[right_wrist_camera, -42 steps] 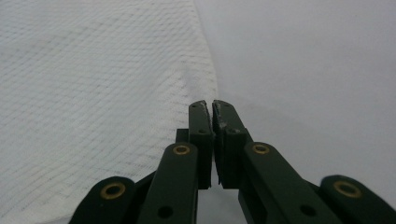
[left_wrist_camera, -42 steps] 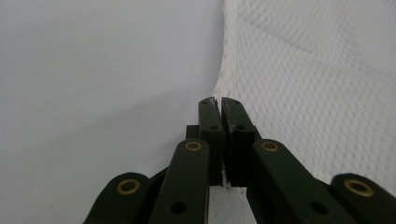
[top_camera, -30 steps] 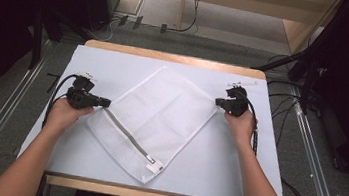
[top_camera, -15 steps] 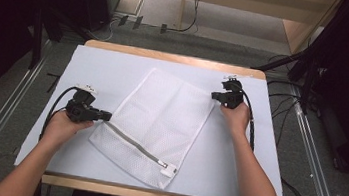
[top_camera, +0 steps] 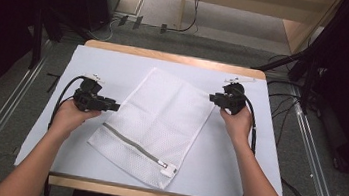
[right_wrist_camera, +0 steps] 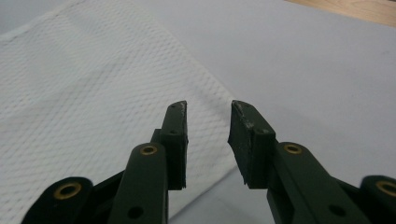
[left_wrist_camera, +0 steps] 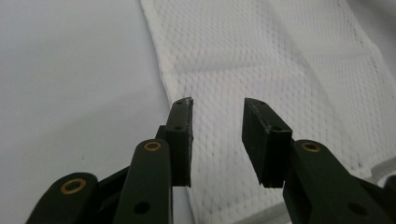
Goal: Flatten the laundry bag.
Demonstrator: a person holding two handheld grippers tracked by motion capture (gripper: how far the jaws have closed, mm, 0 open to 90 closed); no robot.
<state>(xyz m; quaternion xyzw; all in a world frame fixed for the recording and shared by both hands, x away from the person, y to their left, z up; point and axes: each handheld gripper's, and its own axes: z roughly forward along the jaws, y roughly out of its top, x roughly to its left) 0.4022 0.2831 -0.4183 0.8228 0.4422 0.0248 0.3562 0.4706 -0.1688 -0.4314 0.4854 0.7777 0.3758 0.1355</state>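
Bag (top_camera: pixel 156 126) is lying flat on the bench (top_camera: pixel 234 166), between the two grippers, in the high view. Its long axis is running from the zipper (top_camera: pixel 131 145) end near the person up toward the far end, leaning to the right. The left gripper (top_camera: pixel 111 104) is pointing across at the bag's left edge, just beside it, and the right gripper (top_camera: pixel 213 97) is pointing at the far right corner, about as close; neither hand is clearly nearer.

In the left gripper view, the left gripper (left_wrist_camera: pixel 217 112) is hanging over the mesh with its jaws apart, having just been opening, and nothing is sitting between them. The bag (left_wrist_camera: pixel 280 60) is stretching ahead and to the right of it, its hem passing beneath the left jaw.

In the right gripper view, the right gripper (right_wrist_camera: pixel 208 112) is likewise standing apart, freshly opened and empty. The bag (right_wrist_camera: pixel 84 93) is lying ahead and to its left, with its edge running under the jaws; bare bench is showing to the right.
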